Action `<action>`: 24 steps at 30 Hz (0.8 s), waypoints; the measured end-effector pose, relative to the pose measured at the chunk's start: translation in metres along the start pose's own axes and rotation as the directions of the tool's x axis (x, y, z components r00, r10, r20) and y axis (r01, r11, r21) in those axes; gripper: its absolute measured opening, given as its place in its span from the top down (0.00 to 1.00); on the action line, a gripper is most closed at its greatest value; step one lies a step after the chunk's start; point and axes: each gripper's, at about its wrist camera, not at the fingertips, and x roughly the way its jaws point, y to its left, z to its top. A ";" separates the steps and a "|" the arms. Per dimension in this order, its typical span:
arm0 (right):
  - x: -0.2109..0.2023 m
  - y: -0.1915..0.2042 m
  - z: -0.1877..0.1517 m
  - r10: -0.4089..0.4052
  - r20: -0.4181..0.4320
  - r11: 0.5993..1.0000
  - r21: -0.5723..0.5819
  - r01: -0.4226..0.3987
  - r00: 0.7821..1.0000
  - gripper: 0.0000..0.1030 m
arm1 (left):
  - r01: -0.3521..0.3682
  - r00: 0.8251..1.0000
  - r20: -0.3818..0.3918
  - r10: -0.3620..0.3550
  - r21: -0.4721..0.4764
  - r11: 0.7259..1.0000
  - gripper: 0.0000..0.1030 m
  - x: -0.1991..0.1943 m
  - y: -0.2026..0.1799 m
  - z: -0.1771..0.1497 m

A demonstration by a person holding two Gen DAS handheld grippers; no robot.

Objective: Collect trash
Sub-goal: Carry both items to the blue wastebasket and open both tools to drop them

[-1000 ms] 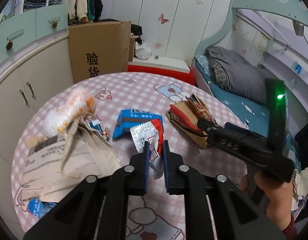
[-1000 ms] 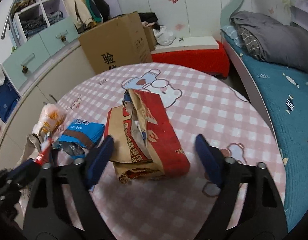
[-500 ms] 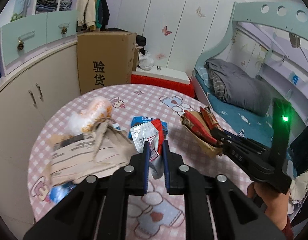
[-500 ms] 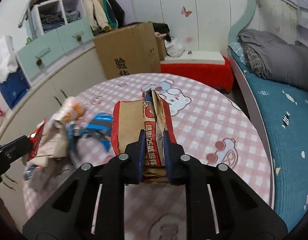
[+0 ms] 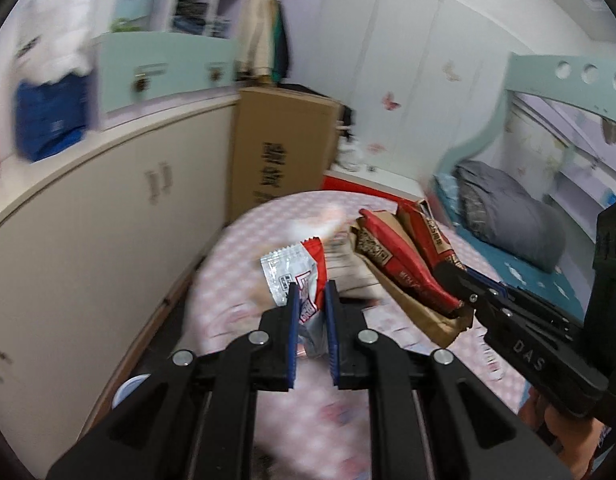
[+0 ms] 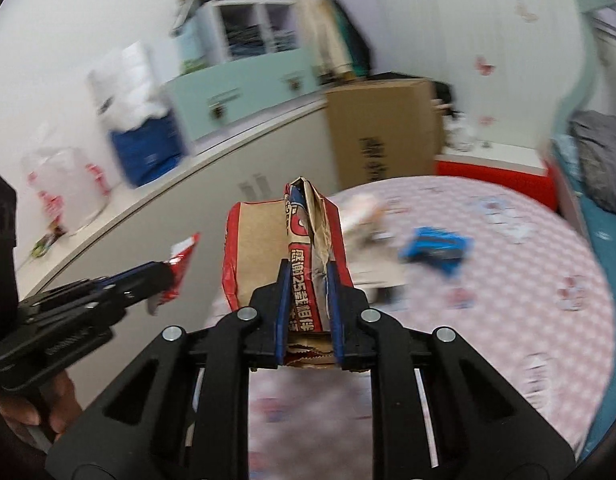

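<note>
— While both views blur at the edges, what does the left gripper [image 5: 311, 292] have?

— Its jaws are nearly closed, pinching a silver and red snack wrapper [image 5: 297, 270] that sticks up between the blue pads. The wrapper is lifted clear above the round pink checked table [image 5: 243, 304], over the table's near left edge.

— And the right gripper [image 6: 308, 276]?

— Also nearly closed, clamped on a crumpled brown and red paper bag [image 6: 267, 256]. The bag stands upright in the pads, held above the table's near side. From the left camera, that bag hangs off the gripper's tip to the right of the wrapper, with the two held apart.

— What remains on the table?

— A blue packet [image 6: 436, 248] lies near the table's middle. A pale heap of paper and plastic [image 6: 364, 216] sits beyond it toward the table's far left, too smeared to make out in detail.

— What surrounds the table?

— A cardboard box [image 6: 384, 132] stands behind the table's far edge, beside a long cream cabinet [image 5: 87, 232] running along the table's left side. A bed with teal bedding [image 5: 520, 256] is at the table's right.
</note>
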 end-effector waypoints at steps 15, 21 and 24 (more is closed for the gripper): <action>0.136 0.184 -0.065 0.151 -0.257 0.972 -0.137 -0.191 0.955 0.84 | -0.269 0.943 -0.255 0.212 -0.215 0.939 0.89 0.030 0.234 -0.095; 0.192 0.200 -0.102 0.105 -0.337 0.977 -0.143 -0.161 0.936 0.84 | -0.317 0.908 -0.356 0.220 -0.241 0.917 0.88 0.072 0.285 -0.125; 0.216 0.202 -0.113 0.090 -0.368 0.979 -0.138 -0.149 0.926 0.84 | -0.331 0.895 -0.389 0.217 -0.254 0.909 0.86 0.093 0.305 -0.132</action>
